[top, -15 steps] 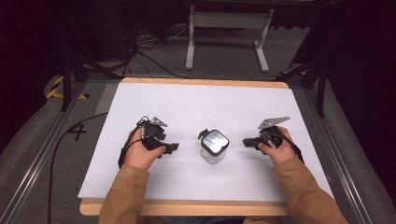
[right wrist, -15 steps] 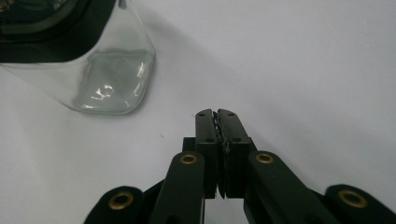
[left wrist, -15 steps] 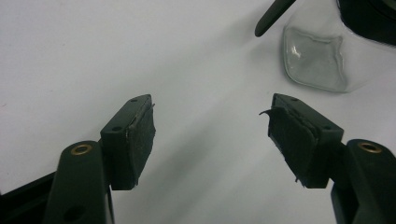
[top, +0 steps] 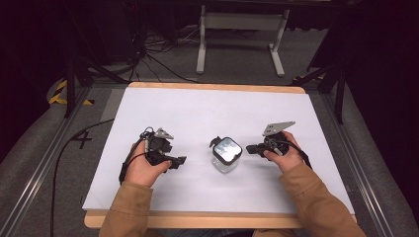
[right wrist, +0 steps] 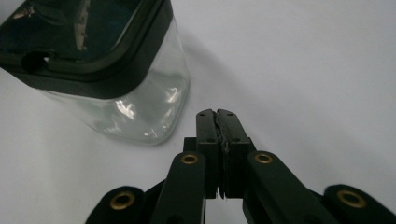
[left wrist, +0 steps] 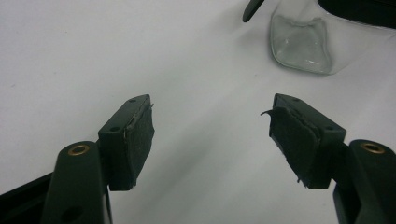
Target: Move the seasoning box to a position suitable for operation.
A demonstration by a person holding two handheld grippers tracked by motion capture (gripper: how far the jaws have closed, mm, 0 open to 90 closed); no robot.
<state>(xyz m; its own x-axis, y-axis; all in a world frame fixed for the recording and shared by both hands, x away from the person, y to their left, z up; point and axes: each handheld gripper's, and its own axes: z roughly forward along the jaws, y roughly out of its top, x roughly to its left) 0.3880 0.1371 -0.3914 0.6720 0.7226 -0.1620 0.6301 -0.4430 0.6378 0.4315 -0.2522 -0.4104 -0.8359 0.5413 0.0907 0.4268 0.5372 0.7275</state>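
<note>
At centre frame on the table (top: 163, 106) stood one glass jar (top: 226, 154); the left gripper (top: 179, 160) gaped wide and empty, the right gripper (top: 250, 148) was pressed together, empty, just beside it.

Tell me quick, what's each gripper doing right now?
Left gripper: open, holding nothing.
Right gripper: shut, holding nothing, beside the glass jar.

A clear square glass jar (top: 226, 157) with a black-rimmed lid stood upright, closed, at the white table's middle.
</note>
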